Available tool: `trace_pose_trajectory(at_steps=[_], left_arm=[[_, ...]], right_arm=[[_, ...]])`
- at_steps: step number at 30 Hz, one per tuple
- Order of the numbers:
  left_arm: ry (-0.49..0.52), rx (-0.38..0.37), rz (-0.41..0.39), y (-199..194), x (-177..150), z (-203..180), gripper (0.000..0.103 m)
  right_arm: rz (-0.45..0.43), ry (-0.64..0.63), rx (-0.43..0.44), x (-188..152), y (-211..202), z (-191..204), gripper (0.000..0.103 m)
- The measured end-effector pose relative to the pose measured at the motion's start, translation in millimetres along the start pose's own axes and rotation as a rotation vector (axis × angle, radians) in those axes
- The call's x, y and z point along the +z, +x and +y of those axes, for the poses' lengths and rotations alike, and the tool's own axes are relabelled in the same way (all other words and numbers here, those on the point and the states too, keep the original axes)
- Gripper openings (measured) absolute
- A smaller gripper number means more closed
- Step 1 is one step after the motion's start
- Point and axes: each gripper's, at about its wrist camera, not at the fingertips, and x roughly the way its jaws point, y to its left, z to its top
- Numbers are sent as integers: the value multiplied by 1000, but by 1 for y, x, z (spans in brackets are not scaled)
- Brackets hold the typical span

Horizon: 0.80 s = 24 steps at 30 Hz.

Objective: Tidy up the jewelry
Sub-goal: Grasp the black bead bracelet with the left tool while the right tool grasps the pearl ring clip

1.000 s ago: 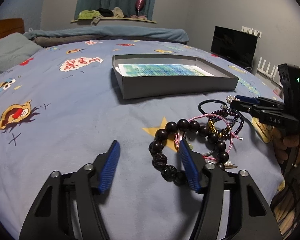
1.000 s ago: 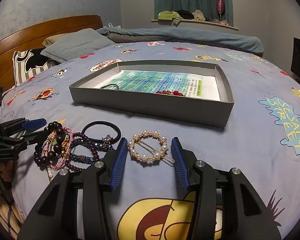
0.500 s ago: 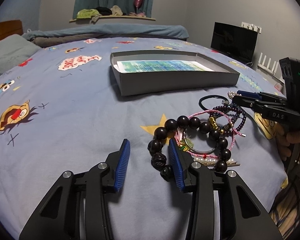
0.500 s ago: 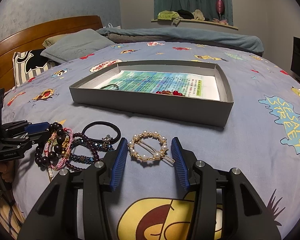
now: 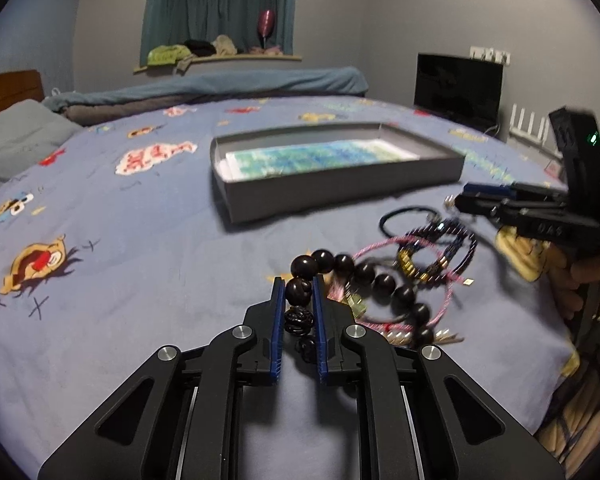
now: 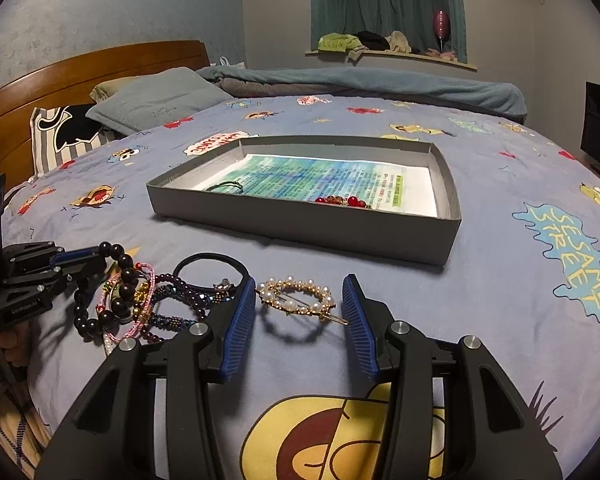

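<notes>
Jewelry lies in a tangle on the bed, and the dark bead bracelet is the piece being taken: the left hand-held gripper is closing its blue pads on one carved bead at the near end of the string, so the rest of the loop trails off to the right over the pink cord bracelet. Gripping a single bead at the edge looks like a way to lift it clear of its neighbours, though the blur makes it hard to say whether the cords are caught in it.

The right hand-held gripper holds its jaws apart on either side of the pearl hair clip, touching neither side, seemingly lined up for its own pick. Just beside it lie the black hair tie and the beaded strands.

Farther back sits the grey box, its floor lined with a printed sheet, already carrying red beads and a thin dark loop; it is presumably where every piece goes.

The blue cartoon-print bedsheet covers the whole surface. Beyond are pillows, a wooden headboard, a rolled blanket, a curtained window ledge and a dark screen.
</notes>
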Motion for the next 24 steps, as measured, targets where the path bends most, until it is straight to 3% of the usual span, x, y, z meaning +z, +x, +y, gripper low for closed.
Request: trace_pose_trajectory(at_steps=[7,24], left_arm=[[-24,-38,-88,-14,9,-2,14],[-149,-169,-201,-28,39,11,14]], right_arm=[[-39,3,-3,3,-6,1,44],[-117,24,20,15,-16,0,44]])
